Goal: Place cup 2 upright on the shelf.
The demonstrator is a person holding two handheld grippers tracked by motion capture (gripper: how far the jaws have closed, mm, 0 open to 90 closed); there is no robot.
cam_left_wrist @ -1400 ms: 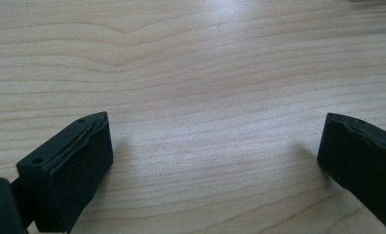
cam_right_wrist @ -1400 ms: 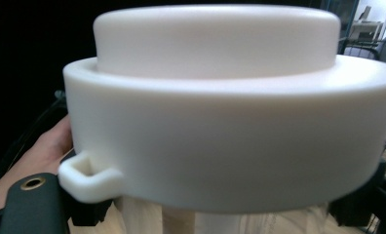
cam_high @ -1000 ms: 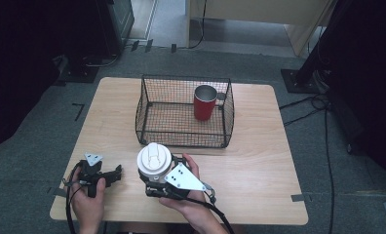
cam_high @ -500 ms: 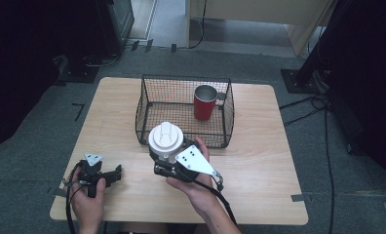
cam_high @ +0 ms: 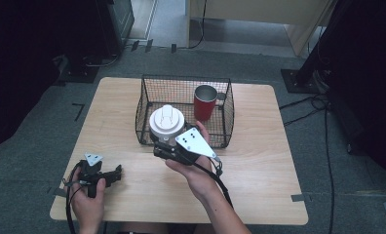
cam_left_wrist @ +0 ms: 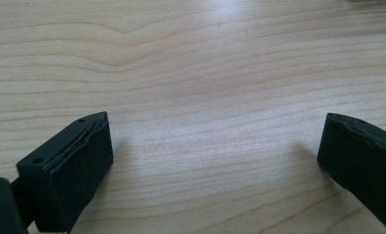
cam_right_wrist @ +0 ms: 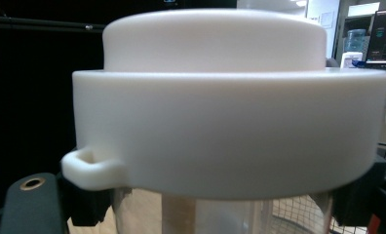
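A clear jar with a wide white lid (cam_high: 166, 122) hangs above the table at the front wall of the black wire basket (cam_high: 186, 79). My right gripper (cam_high: 164, 145) is shut on the jar's clear body just under the lid. In the right gripper view the white lid (cam_right_wrist: 220, 107) looms close, the clear body (cam_right_wrist: 191, 214) shows below it, and the right gripper (cam_right_wrist: 222, 208) has a jaw on either side. My left gripper (cam_high: 117, 172) rests at the table's front left. Close up, the left gripper (cam_left_wrist: 215, 151) is open over bare wood.
A red mug (cam_high: 204, 103) stands upright inside the basket at its right side. The basket sits at the back middle of the wooden table (cam_high: 259, 161). Cables trail from both grippers toward the front edge. Dark floor surrounds the table.
My right gripper has lifted the white-lidded jar off the table and carried it away from the front edge, up to the basket's front wall. The left gripper has stayed put.
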